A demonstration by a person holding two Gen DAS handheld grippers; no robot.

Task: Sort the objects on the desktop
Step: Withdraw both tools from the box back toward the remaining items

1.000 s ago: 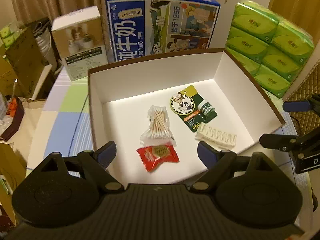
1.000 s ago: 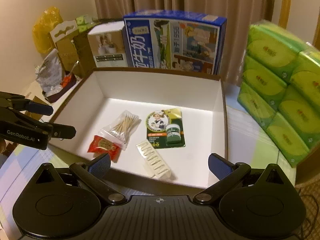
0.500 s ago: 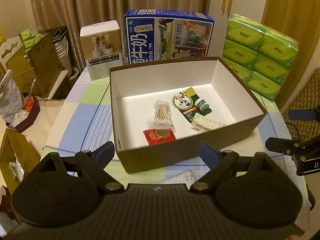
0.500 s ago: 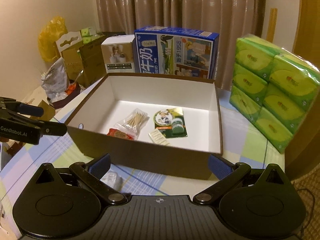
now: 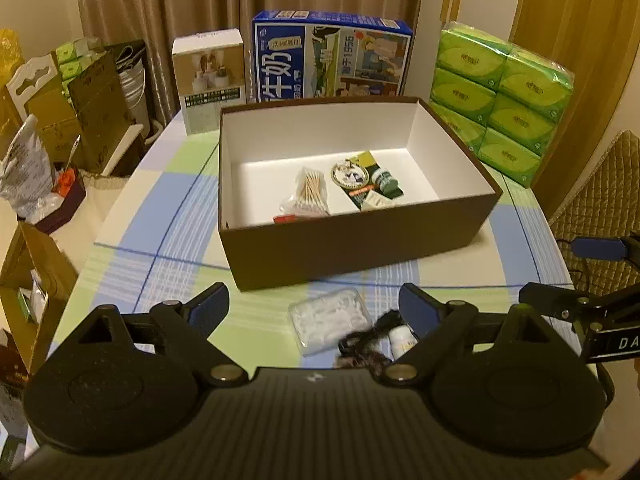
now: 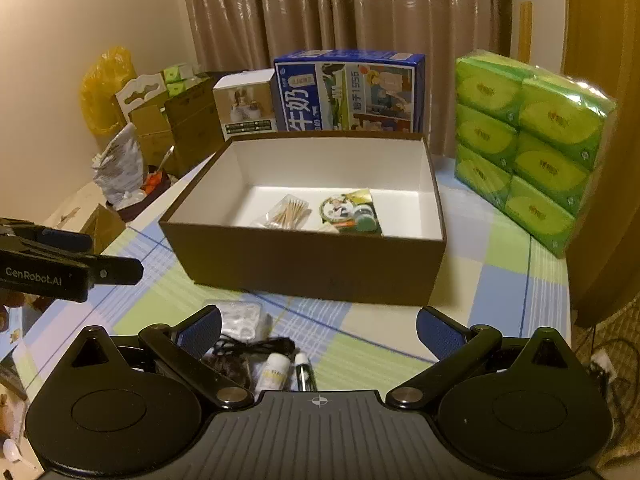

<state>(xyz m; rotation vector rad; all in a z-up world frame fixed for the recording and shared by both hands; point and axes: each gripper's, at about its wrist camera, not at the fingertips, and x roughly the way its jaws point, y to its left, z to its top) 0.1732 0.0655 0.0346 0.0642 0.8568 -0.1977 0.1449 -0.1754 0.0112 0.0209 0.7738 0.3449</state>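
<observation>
On left tool (image 6: 116, 270), "GenRobot.AI" lettering

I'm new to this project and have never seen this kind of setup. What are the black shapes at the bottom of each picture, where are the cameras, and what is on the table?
The black shapes are two hand-held grabbing tools, one in each of a person's hands. Each carries a camera looking forward along its two blue-padded fingers, so one picture comes from the left gripper and the other from the right gripper. Both stand open and hold nothing.

On the checked tablecloth stands a brown box, holding a bag of cotton swabs and a green card. In front of the box lie a clear packet, a dark tangle, maybe a cord, and a small white bottle.
</observation>
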